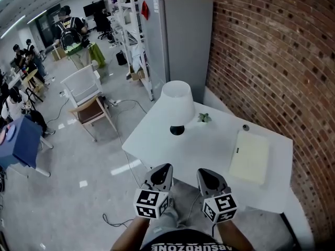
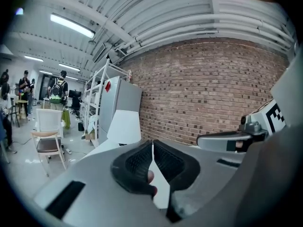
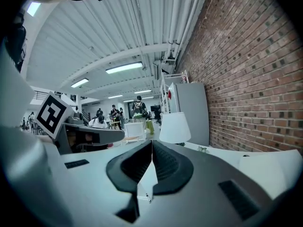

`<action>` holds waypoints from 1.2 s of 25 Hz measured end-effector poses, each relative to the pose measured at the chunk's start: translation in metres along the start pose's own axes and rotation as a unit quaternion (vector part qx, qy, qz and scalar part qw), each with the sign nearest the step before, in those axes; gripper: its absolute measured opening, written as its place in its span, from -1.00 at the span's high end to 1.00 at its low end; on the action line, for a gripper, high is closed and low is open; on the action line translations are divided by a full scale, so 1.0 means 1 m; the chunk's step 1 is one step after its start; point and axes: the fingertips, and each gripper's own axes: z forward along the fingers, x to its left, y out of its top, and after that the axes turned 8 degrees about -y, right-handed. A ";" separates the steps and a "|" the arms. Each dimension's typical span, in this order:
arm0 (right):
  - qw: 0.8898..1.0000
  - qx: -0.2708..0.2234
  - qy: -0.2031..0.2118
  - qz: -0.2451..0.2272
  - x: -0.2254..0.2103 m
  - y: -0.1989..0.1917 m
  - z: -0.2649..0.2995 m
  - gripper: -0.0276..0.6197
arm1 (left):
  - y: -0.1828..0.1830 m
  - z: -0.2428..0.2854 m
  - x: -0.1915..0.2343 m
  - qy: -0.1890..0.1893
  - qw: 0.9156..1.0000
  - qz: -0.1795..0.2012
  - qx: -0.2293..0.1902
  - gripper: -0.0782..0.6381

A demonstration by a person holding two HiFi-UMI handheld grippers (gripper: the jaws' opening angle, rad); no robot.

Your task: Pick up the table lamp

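A table lamp (image 1: 177,105) with a white cone shade and a black round base stands upright near the far left corner of the white table (image 1: 209,145). It also shows ahead in the left gripper view (image 2: 124,126) and in the right gripper view (image 3: 174,127). My left gripper (image 1: 163,170) and right gripper (image 1: 206,174) hover side by side over the table's near edge, well short of the lamp. Both are shut with nothing between the jaws.
A pale cream pad (image 1: 250,156) lies on the table's right part. A small green object (image 1: 204,118) and a small dark knob (image 1: 246,127) sit beyond it. A brick wall (image 1: 272,72) runs along the right; a grey cabinet (image 1: 178,41) stands behind the table. Chairs (image 1: 86,95) stand left.
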 end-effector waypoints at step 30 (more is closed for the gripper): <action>0.995 0.062 -0.003 0.077 -0.019 0.007 0.159 0.31 | 0.015 0.085 0.144 -0.065 0.997 -0.021 0.043 0.19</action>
